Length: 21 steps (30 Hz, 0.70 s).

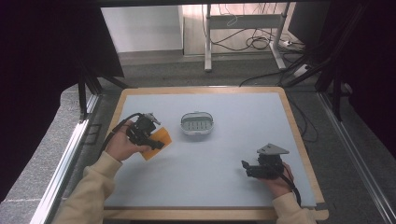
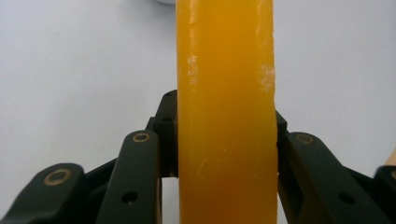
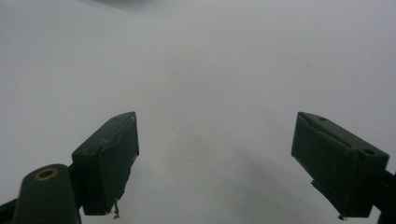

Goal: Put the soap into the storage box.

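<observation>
My left gripper (image 1: 158, 144) is shut on an orange soap bar (image 1: 157, 142), held at the left side of the table just above the grey-blue mat (image 1: 233, 140). In the left gripper view the orange soap bar (image 2: 226, 112) stands on edge between the two black jaws, which press on both its sides. A white oval soap dish (image 1: 197, 124) with a slotted bottom sits at the middle of the mat, to the right of the bar. My right gripper (image 1: 244, 168) rests low at the right front, and in its own view my right gripper (image 3: 215, 163) is open over bare mat.
The mat lies on a wooden table (image 1: 299, 135) with a raised rim. Beyond the far edge are a white desk frame (image 1: 208, 42) and loose cables (image 1: 252, 42) on the floor. Black curtains hang at both sides.
</observation>
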{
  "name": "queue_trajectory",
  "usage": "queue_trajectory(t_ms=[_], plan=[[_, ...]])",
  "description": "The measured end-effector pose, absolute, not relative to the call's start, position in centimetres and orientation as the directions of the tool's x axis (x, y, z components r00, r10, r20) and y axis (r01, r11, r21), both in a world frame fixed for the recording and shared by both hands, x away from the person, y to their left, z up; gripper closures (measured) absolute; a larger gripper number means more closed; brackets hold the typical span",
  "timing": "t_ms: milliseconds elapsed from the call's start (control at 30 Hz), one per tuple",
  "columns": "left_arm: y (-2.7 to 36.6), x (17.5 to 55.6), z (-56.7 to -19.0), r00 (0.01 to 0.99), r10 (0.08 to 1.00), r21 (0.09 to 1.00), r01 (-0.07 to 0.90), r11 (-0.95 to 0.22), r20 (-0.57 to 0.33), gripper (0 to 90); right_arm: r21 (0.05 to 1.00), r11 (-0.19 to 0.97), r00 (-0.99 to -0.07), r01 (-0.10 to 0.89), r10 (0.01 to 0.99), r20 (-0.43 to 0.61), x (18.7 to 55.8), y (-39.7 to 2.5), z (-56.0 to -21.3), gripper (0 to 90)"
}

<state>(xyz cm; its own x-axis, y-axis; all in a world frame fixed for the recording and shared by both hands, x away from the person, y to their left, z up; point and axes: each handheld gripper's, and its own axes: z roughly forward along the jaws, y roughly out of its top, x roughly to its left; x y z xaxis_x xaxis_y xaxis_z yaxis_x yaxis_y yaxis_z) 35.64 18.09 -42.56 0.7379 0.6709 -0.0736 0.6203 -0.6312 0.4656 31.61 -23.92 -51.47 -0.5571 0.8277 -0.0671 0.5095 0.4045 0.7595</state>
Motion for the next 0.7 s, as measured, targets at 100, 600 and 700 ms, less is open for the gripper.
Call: queue_trajectory(t_ms=[100, 600, 700], plan=[[17.9, 35.9, -42.6, 0.740, 0.669, 0.464, 0.619, -0.634, -0.072, 61.7, 0.760, 0.403, -0.557, 0.510, 0.828, -0.066, 31.6, -23.9, -51.5, 15.6], [16.5, 37.2, -42.5, 0.756, 0.652, 0.451, 0.601, -0.660, -0.053, 61.7, 0.758, 0.405, -0.555, 0.511, 0.829, -0.069, 31.6, -24.0, -51.5, 15.6], [16.2, 37.4, -42.5, 0.764, 0.644, 0.443, 0.593, -0.673, -0.044, 61.7, 0.758, 0.404, -0.555, 0.512, 0.829, -0.067, 31.7, -24.0, -51.5, 15.6]])
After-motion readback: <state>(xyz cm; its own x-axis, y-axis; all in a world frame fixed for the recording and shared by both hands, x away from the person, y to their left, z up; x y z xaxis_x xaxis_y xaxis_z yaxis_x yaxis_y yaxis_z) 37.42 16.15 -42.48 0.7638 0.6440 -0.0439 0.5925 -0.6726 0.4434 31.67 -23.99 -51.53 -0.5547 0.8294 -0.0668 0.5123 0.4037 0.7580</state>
